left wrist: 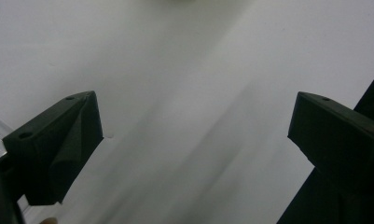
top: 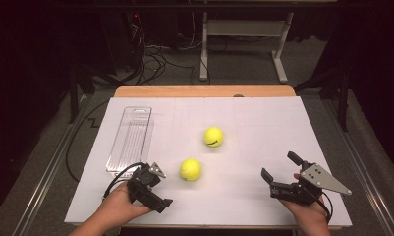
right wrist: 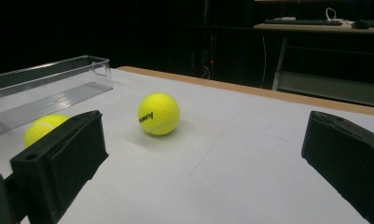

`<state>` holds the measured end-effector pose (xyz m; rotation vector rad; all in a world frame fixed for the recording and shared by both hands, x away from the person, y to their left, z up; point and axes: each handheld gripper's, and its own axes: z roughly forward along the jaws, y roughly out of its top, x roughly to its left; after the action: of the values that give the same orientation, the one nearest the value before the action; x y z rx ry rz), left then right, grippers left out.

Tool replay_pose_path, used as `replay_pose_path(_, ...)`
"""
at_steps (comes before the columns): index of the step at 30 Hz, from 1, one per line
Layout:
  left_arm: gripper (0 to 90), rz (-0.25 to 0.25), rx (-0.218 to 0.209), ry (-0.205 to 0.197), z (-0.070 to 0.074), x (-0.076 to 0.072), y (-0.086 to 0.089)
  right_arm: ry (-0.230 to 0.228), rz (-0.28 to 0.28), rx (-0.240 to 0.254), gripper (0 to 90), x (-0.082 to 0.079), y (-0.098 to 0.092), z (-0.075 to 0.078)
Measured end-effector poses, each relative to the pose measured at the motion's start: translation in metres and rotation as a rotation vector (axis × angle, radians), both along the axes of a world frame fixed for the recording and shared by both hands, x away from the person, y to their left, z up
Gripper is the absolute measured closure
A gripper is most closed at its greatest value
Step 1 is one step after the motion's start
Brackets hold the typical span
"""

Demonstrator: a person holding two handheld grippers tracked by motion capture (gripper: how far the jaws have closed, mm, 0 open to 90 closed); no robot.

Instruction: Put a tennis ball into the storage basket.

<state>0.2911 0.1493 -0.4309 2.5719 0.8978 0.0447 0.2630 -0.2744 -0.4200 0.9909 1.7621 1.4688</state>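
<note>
Two yellow tennis balls sit on the white table: the nearer ball at lower centre of the high view, just right of the left gripper, the farther ball above it toward the middle. A clear plastic tray lies at centre left. Both the left gripper and the right gripper, at lower right, have jaws spread wide with nothing between them.

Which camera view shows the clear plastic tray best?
The high view: the whole clear tray lies at the table's left, empty, seen from above. The right gripper view shows its far end and one long side low and slanting. In the left gripper view a pale sliver at the left edge may be its edge.
</note>
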Motion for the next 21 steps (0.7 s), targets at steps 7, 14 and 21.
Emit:
replay_pose_path(7, 3.9, -0.002, 0.072, 0.066, 0.000, 0.003, -0.007, 0.000, -0.001, 0.006, 0.1, -0.001, 0.000, 0.000)
replay_pose_path(14, 3.7, -0.008, 0.125, 0.083, 0.004, 0.004, -0.016, 0.003, -0.003, 0.009, 0.1, 0.000, 0.000, 0.000)
replay_pose_path(21, 3.2, -0.022, 0.112, 0.102, 0.008, 0.007, -0.022, -0.002, -0.006, 0.010, 0.1, -0.001, -0.001, 0.001)
